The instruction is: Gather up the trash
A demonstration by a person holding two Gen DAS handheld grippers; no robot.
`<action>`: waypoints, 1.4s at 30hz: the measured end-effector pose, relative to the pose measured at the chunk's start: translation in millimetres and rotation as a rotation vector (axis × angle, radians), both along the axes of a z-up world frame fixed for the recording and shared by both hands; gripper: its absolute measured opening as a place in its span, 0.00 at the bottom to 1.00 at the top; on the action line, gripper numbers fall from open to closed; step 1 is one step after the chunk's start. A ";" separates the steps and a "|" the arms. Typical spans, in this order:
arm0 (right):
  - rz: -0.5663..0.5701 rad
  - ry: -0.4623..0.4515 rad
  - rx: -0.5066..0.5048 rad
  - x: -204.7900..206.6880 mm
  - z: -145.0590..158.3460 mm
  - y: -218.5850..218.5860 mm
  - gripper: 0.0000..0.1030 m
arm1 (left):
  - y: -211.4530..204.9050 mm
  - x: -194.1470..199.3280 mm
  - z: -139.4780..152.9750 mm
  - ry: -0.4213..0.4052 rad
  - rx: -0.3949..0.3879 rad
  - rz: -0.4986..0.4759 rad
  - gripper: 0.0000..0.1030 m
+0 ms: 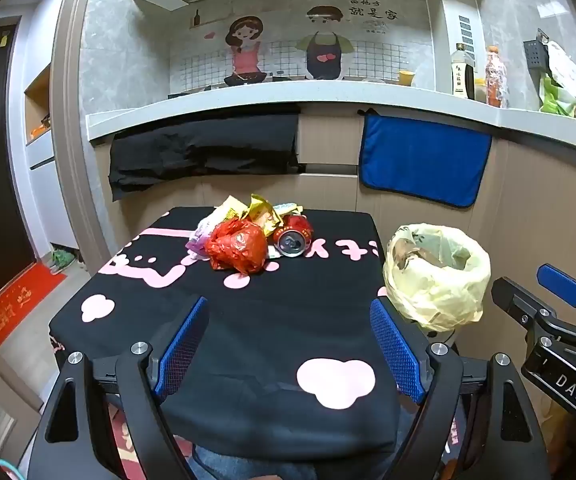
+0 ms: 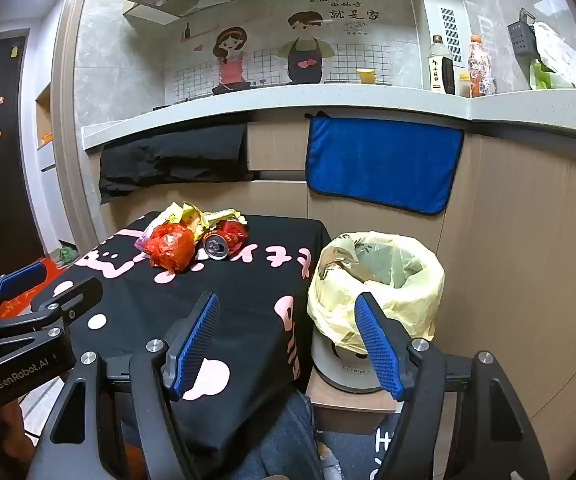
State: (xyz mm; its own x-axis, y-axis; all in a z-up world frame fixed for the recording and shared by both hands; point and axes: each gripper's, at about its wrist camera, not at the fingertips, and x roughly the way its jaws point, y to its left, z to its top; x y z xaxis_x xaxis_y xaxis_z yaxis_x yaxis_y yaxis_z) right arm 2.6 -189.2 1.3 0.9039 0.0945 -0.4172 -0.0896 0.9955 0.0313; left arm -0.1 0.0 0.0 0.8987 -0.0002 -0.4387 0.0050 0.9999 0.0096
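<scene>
A pile of trash lies at the far end of the black table (image 1: 272, 320): a crumpled red plastic bag (image 1: 238, 249), a red drink can (image 1: 293, 236) on its side, and yellow snack wrappers (image 1: 258, 210). The pile also shows in the right wrist view, with the red bag (image 2: 170, 250) and the can (image 2: 224, 240). A bin lined with a yellow bag (image 1: 437, 276) stands right of the table, also in the right wrist view (image 2: 379, 284). My left gripper (image 1: 288, 344) is open and empty over the table's near half. My right gripper (image 2: 288, 344) is open and empty near the table's right edge.
The black cloth with pink shapes (image 2: 208, 376) covers the table. A counter (image 1: 288, 96) runs behind, with a black cloth (image 1: 204, 152) and a blue towel (image 1: 423, 160) hanging from it, and bottles (image 1: 461, 72) on top. A red mat (image 1: 12, 304) lies on the floor at left.
</scene>
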 end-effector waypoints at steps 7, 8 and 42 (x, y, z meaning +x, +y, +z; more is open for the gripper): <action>-0.001 0.005 0.002 -1.3 0.6 -1.0 0.66 | 0.7 -2.8 -1.8 -0.008 -0.001 -0.002 0.80; -0.002 0.004 0.001 -1.4 0.7 -0.9 0.66 | 1.0 -3.5 -1.2 -0.009 -0.001 -0.002 0.80; -0.021 -0.004 -0.002 -4.7 4.8 -3.6 0.66 | -8.9 -8.2 10.5 -0.032 0.021 -0.010 0.80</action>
State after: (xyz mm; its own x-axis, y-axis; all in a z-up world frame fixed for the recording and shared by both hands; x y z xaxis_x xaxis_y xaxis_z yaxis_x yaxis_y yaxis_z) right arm -2.1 -192.8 6.1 0.9073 0.0745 -0.4138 -0.0685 0.9972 0.0295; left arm -8.2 -8.9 10.5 0.9122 -0.0002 -0.4097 0.0143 0.9994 0.0314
